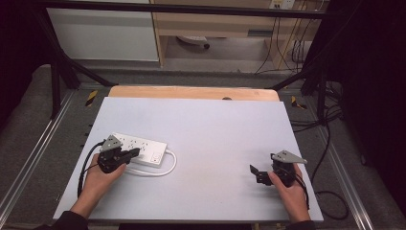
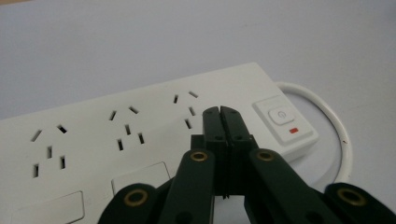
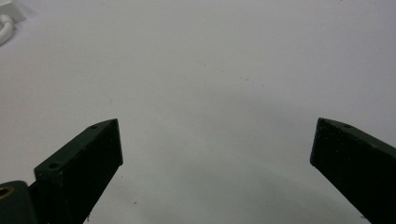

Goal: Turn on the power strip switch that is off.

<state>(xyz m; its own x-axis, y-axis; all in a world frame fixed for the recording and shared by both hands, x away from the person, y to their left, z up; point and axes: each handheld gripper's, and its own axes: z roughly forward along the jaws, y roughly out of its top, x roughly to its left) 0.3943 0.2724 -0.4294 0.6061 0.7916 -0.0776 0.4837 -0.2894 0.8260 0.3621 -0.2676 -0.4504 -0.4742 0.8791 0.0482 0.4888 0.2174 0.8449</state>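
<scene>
While it lies flat on the counter [image 1: 201, 129]:
Power strip [image 1: 139, 149]: white, looped cord
Left tongs [image 2: 221, 113]: together, over strip beside switch [image 2: 282, 116]
Right tongs [image 3: 215, 140]: apart, well away

The left tool [image 1: 135, 153] sits toward the counter's left side, held in the person's left hand [image 1: 98, 177], whose forearm comes in from the near edge. Its two black jaws are pressed together, tips meeting and pointing to the right. The right tool [image 1: 252, 170] sits near the counter's right edge, gripped by the right hand [image 1: 287, 189], forearm likewise entering from the near edge. Its jaws stand wide apart, pointing left, with nothing between them. A grey three-cornered plate tops each tool.
</scene>
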